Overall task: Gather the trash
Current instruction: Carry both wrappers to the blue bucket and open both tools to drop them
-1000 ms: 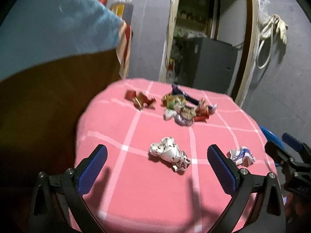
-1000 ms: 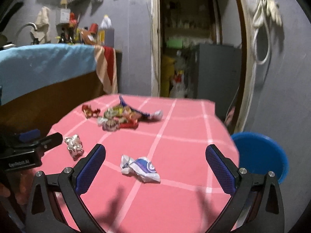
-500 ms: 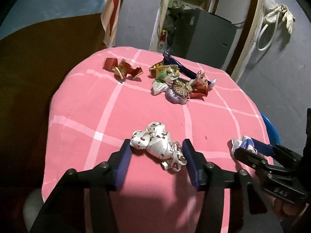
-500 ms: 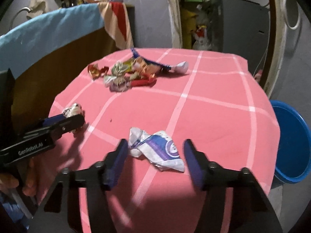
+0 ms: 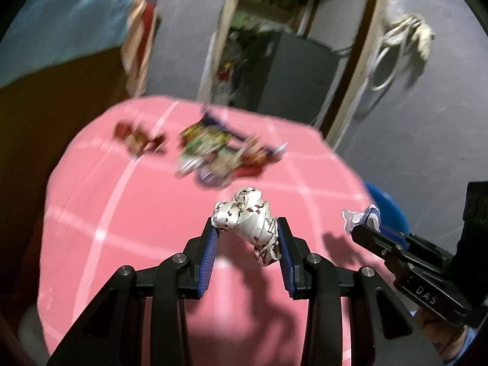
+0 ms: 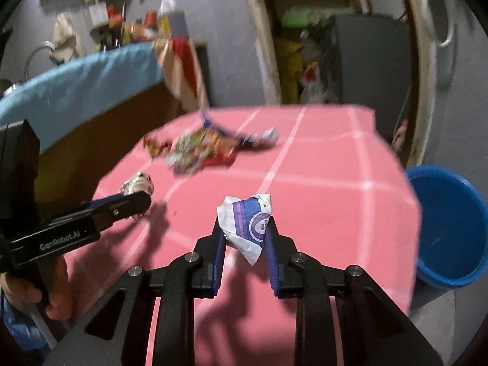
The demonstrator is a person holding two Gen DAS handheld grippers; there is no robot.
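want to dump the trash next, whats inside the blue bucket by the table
The blue bucket shows only bare blue inner wall and floor, with no trash visible. Its near-left part is hidden behind the pink tablecloth edge, so that part cannot be checked.

— How many grippers do you count?
— Two: the left gripper point(image 5: 247, 228) and the right gripper point(image 6: 244, 227).
— And loose wrappers?
— Two held singly: one white-and-maroon wrapper point(image 5: 250, 213) and one white-and-purple wrapper point(image 6: 245, 218). At 12 o'clock lies one heap of wrappers point(image 6: 201, 149), too blurred to count.
— Buckets?
— One blue bucket point(image 6: 448, 228), at 3 o'clock of the pink table point(image 6: 320, 183).
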